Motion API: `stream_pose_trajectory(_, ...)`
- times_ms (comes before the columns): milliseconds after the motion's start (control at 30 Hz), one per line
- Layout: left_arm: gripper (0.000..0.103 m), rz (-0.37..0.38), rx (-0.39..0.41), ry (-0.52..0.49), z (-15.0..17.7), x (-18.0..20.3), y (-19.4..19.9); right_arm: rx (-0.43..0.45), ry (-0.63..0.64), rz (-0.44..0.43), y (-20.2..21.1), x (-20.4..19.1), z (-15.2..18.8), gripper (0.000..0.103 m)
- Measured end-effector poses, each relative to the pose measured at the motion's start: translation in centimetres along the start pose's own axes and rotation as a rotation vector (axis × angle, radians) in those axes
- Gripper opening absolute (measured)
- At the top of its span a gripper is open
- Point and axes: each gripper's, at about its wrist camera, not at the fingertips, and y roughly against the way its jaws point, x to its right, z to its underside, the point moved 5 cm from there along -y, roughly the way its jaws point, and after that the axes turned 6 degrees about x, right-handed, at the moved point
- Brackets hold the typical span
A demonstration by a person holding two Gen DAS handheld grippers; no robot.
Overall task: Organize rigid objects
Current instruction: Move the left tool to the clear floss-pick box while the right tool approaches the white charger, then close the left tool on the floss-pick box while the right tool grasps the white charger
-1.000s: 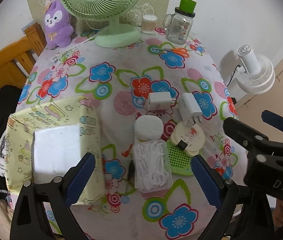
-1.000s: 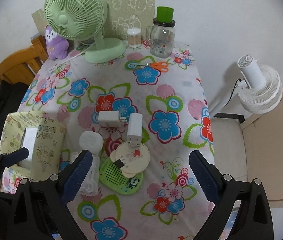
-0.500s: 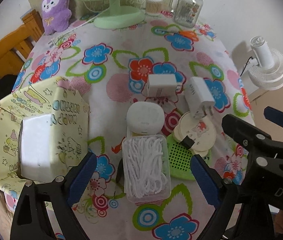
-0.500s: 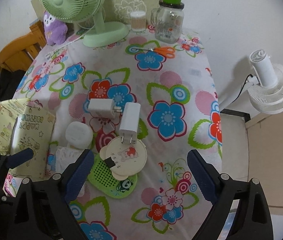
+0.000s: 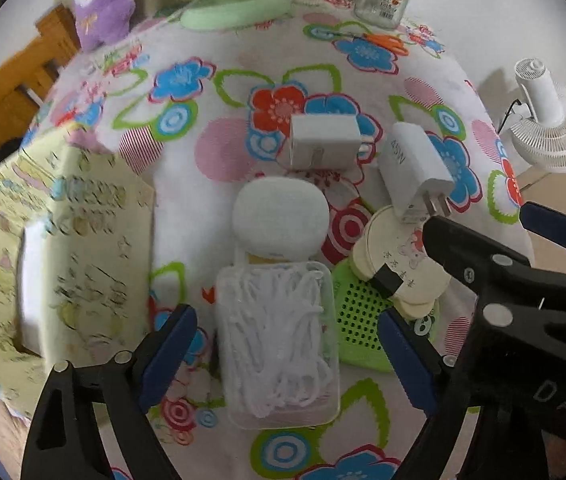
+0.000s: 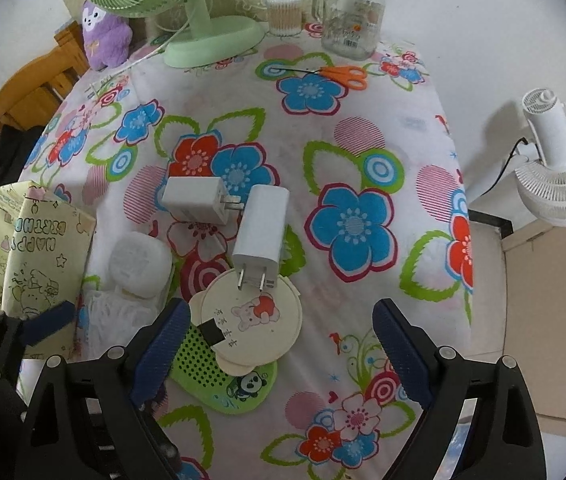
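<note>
You are lowering both grippers; the left gripper, fingers narrowing yet apart, is straddling the clear box; right gripper fingers are gaping beside it. Next, be clamping squarely.

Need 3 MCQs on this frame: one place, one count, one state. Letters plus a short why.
1. Where do the orange scissors lie?
A. inside the yellow box
B. at the far end of the table, near the glass jar
C. on the green perforated mat

2. How many white chargers lie on the cloth?
A. one
B. two
C. four

3. How does the left tool stand?
A. open, with the clear box of white picks between its fingers
B. shut on the purple plush
C. shut on a charger

Answers:
1 B: the scissors lie just in front of the jar.
2 B: a squat charger and a tall charger lie side by side.
3 A: both blue fingers stand clear of the box's sides, after closing in a little.
</note>
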Motion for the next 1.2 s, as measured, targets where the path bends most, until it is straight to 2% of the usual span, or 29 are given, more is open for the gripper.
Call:
stream_pose_trajectory(333, 0.085, -0.012, -0.053, 0.029, 0.8, -0.5, -1.7, -0.023, 0.008, -0.001, -1.3, 0.2, -0.1, 0.094)
stream_pose_trajectory(500, 0.069, -0.041, -0.059, 0.021, 0.7, -0.9, -2.3, -0.035, 0.013, -0.005, -2.0, 0.1, -0.3, 0.09)
stream_pose_trajectory(567, 0.068, -0.024, -0.065, 0.042, 0.5, -1.2, -2.3, -0.039, 0.013, -0.007, -2.3, 0.1, -0.5, 0.089)
stream_pose_trajectory(667, 0.065, -0.039, -0.064, 0.048, 0.3, -1.6, -2.0, -0.043, 0.013, -0.01, -2.7, -0.1, -0.8, 0.088)
stream_pose_trajectory(833, 0.065, -0.028, -0.056, 0.042, -0.5, -1.7, -1.6, -0.045, 0.009, -0.013, -3.3, -0.3, -1.4, 0.084)
stream_pose_trajectory(1200, 0.065, -0.002, -0.055, 0.055, -2.1, -2.5, -1.2, -0.07, 0.0, -0.008, -5.3, -0.6, -2.5, 0.065)
